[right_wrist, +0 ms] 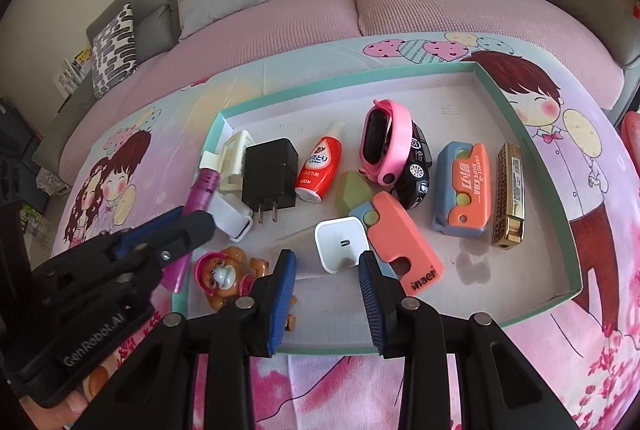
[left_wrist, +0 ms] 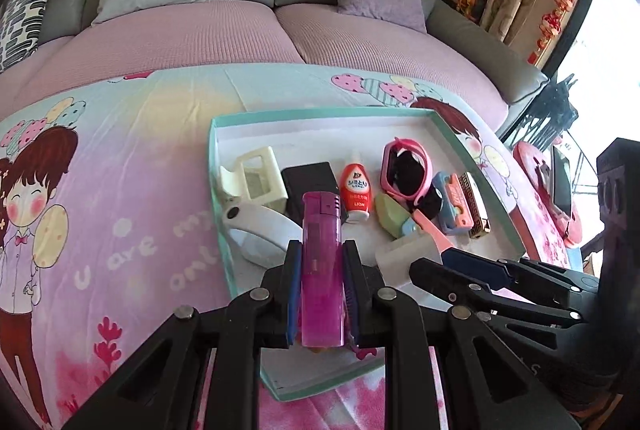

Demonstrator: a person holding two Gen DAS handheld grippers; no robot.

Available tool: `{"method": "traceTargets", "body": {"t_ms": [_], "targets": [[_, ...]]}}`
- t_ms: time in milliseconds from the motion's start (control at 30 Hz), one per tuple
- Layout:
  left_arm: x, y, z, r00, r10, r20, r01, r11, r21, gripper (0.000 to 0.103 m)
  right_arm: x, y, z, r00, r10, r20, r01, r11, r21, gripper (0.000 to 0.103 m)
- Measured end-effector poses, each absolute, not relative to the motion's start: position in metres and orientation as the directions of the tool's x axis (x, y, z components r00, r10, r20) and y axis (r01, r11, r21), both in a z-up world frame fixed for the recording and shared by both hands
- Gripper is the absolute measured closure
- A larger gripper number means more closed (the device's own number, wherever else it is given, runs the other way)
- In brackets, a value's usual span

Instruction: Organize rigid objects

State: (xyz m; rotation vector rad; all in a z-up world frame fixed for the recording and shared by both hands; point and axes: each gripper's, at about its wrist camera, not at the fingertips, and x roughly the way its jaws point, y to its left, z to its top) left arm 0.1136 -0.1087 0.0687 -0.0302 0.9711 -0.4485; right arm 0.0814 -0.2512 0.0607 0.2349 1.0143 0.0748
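My left gripper (left_wrist: 321,250) is shut on a purple lighter (left_wrist: 321,270) and holds it over the near left part of a shallow teal-rimmed tray (left_wrist: 218,190). The lighter (right_wrist: 202,190) and left gripper (right_wrist: 192,222) also show in the right wrist view. My right gripper (right_wrist: 328,262) is open and empty, its fingers either side of a white charger cube (right_wrist: 340,244) in the tray (right_wrist: 560,198). It also shows in the left wrist view (left_wrist: 436,258). A brown toy dog (right_wrist: 228,278) lies at the tray's near left.
The tray holds a black plug (right_wrist: 270,176), red bottle (right_wrist: 320,166), pink watch (right_wrist: 386,138), black toy car (right_wrist: 416,170), salmon cutter (right_wrist: 404,242), blue-orange knife case (right_wrist: 464,190), gold harmonica (right_wrist: 510,194), cream holder (right_wrist: 234,158). A cartoon cloth (left_wrist: 120,190) covers the table; a sofa (right_wrist: 280,14) stands behind.
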Motion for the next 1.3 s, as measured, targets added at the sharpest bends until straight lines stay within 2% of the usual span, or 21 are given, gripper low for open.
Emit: {"method": "traceTargets", "body": {"t_ms": [233, 333, 467, 567, 700, 733, 833, 900, 1100, 1167, 1233, 1300], "targets": [[0.105, -0.112, 0.061, 0.455, -0.360, -0.814, 0.333, 0.917, -0.219, 0.081, 0.078, -0.250, 0.058, 0.521, 0.182, -0.834, 0.041, 0.971, 0.237, 0.068], [0.097, -0.102, 0.064, 0.466, -0.344, -0.816, 0.304, 0.928, -0.217, 0.064, 0.076, -0.248, 0.056, 0.516, 0.179, -0.838, 0.041, 0.972, 0.232, 0.068], [0.087, -0.082, 0.063, 0.493, -0.275, -0.826, 0.220, 0.957, -0.188, 0.032, 0.074, -0.247, 0.052, 0.515, 0.185, -0.837, 0.042, 0.970, 0.241, 0.068], [0.082, -0.065, 0.061, 0.515, -0.219, -0.829, 0.160, 0.974, -0.158, 0.028, 0.073, -0.243, 0.048, 0.510, 0.184, -0.840, 0.041, 0.971, 0.237, 0.068], [0.074, -0.046, 0.061, 0.556, -0.156, -0.816, 0.110, 0.987, -0.114, 0.012, 0.071, -0.237, 0.044, 0.512, 0.162, -0.844, 0.043, 0.976, 0.214, 0.066], [0.072, -0.043, 0.061, 0.564, -0.146, -0.813, 0.102, 0.989, -0.107, 0.012, 0.070, -0.235, 0.044, 0.514, 0.160, -0.843, 0.041, 0.977, 0.210, 0.064], [0.065, -0.033, 0.060, 0.581, -0.125, -0.804, 0.074, 0.992, -0.101, 0.009, 0.065, -0.233, 0.044, 0.528, 0.152, -0.836, 0.042, 0.978, 0.204, 0.044], [0.060, -0.028, 0.059, 0.595, -0.113, -0.796, 0.058, 0.994, -0.098, 0.001, 0.062, -0.232, 0.046, 0.538, 0.147, -0.830, 0.042, 0.979, 0.200, 0.042], [0.047, -0.019, 0.054, 0.603, -0.092, -0.793, 0.027, 0.995, -0.094, 0.001, 0.047, -0.228, 0.050, 0.564, 0.110, -0.819, 0.045, 0.986, 0.163, 0.022], [0.044, -0.017, 0.052, 0.606, -0.090, -0.790, 0.024, 0.995, -0.095, 0.001, 0.042, -0.227, 0.052, 0.577, 0.106, -0.810, 0.041, 0.987, 0.158, 0.009], [0.040, -0.015, 0.051, 0.608, -0.085, -0.790, 0.025, 0.996, -0.088, 0.001, 0.036, -0.225, 0.054, 0.584, 0.093, -0.806, 0.039, 0.989, 0.143, 0.003], [0.036, -0.015, 0.050, 0.607, -0.081, -0.791, 0.028, 0.996, -0.080, 0.001, 0.031, -0.223, 0.054, 0.586, 0.088, -0.805, 0.037, 0.990, 0.135, 0.002]]}}
